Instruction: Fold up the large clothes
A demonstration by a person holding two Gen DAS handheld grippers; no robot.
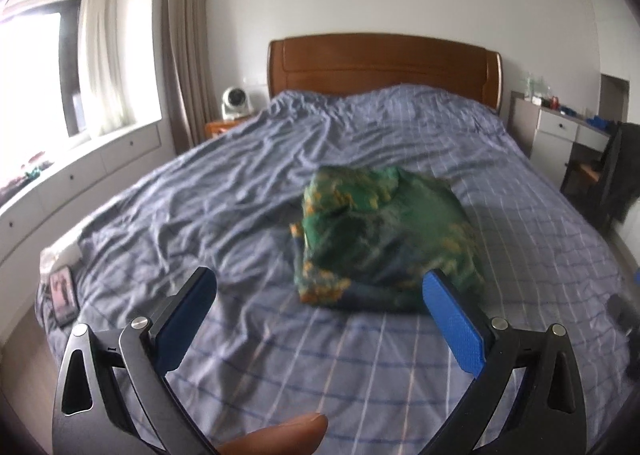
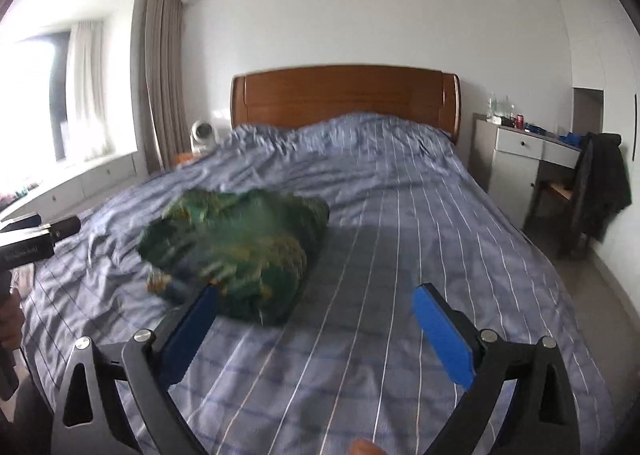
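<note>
While both tongs, left gripper [image 1: 320, 297] and right gripper [image 2: 316, 305], gape empty, the soft, floppy green garment [image 1: 380, 239] wants pinching at an edge.

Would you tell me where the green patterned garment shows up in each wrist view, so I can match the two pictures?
Left wrist: green patterned garment lies right of centre, bundled on the bed.
Right wrist: the garment lies left of centre, by the left fingertip.
Shared landmark: wooden headboard.
</note>
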